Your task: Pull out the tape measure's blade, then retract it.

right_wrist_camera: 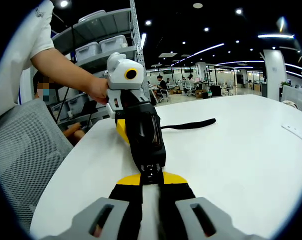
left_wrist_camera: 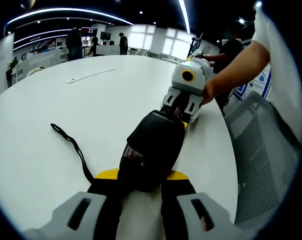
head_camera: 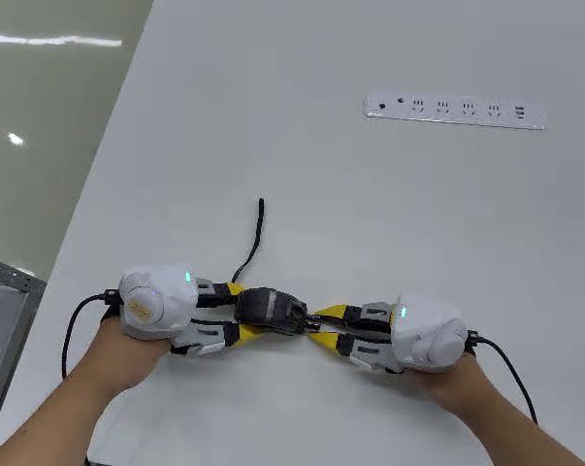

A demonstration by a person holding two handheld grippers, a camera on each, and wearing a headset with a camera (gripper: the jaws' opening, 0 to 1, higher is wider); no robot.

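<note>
- Risk: blade hook (right_wrist_camera: 149,172) slips out of the right gripper (right_wrist_camera: 151,178). The hold looks small, right at the jaw tips; a pull off the blade's line would likely free it.
- Risk: case twists or slides in the left gripper (left_wrist_camera: 143,176). The rounded black body gives the jaws little flat surface, so a hard tug from the other side could rotate it.
- Risk on the return: if the hook is let go with blade out, it would probably snap back and whip. Feeding it in by hand is safer.
- Wrist strap (head_camera: 256,238) trails loose across the table (head_camera: 370,214), clear of both jaws; small snag risk only.
- Left gripper: jaws part-open around the tape measure (left_wrist_camera: 153,147), clamped on its sides.
- Right gripper: jaws almost together, apparently pinching the hook at the case mouth. No length of blade visible yet.
- Position: tape measure lies on the table near its front edge, between the two grippers, which face each other nose to nose. Power strip (head_camera: 454,109) is well apart, farther back.
</note>
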